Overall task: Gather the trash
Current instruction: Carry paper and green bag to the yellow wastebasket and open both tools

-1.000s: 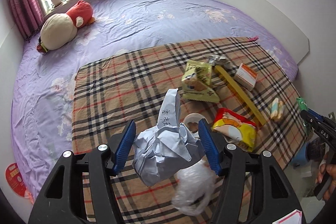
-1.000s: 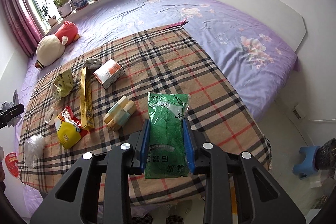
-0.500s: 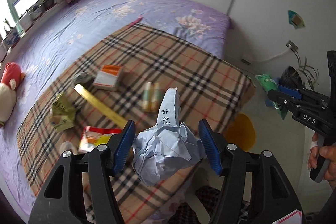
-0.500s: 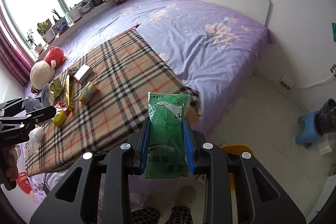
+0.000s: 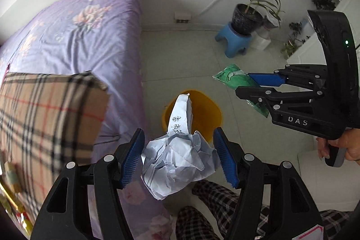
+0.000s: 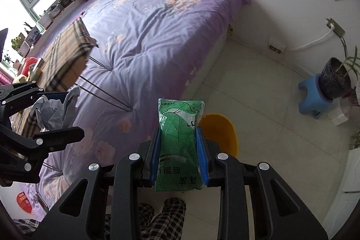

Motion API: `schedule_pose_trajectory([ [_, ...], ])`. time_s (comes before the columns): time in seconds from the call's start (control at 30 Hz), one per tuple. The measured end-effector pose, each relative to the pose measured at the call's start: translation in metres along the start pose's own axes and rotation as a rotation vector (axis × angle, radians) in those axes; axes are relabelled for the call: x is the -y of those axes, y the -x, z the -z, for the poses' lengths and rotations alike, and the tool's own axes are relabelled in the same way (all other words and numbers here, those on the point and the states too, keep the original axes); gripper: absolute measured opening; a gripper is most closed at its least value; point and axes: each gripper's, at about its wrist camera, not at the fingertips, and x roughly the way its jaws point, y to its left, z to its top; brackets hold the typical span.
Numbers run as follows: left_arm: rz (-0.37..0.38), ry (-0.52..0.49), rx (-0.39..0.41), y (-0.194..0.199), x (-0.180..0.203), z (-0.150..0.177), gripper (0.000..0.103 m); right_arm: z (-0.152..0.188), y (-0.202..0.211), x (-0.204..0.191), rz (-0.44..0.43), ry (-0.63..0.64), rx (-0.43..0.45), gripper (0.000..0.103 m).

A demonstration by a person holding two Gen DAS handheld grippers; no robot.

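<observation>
Crumpled pale-blue paper wad (image 5: 177, 163) sitting pinched between blue pads, one flat strip with handwritten characters sticking upward, hanging above floor near bed edge. Green leaf-printed plastic packet (image 6: 180, 143) standing upright between blue pads, printed text at lower end, top edge crimped. Yellow bin (image 5: 203, 113) standing open on tiled floor, just below and beyond both.

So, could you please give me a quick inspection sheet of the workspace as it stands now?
Surface: plaid-covered table beside purple bed.
Job's things: crumpled paper, green packet, yellow bin on the floor.
Clutter: wrappers on the table edge, blurred.
Grippers: left hand-held gripper shut on the paper; right hand-held gripper shut on the packet.
Cables: white cord from wall socket.
Surroundings: potted plant on blue stool.
</observation>
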Motion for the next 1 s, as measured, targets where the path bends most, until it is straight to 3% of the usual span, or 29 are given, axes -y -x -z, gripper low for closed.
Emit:
schedule_pose_trajectory([
  [0.3,0.054,-0.063,-0.156,-0.126,0.010,-0.030,0.063,0.036,-0.094,0.066,-0.040,-0.070,-0.148,0.031],
  [0.57,0.035,-0.118,-0.310,-0.229,0.016,-0.033,0.064,0.053,-0.187,0.099,-0.052,-0.109,-0.264,0.031],
  [0.73,0.018,-0.109,-0.346,-0.251,0.016,-0.034,0.067,0.058,-0.211,0.110,-0.056,-0.118,-0.291,0.033],
  [0.87,0.020,-0.113,-0.340,-0.252,0.025,-0.037,0.077,0.060,-0.209,0.115,-0.056,-0.126,-0.291,0.054],
  [1.0,0.018,-0.117,-0.340,-0.254,0.026,-0.036,0.078,0.062,-0.201,0.121,-0.032,-0.136,-0.279,0.054],
])
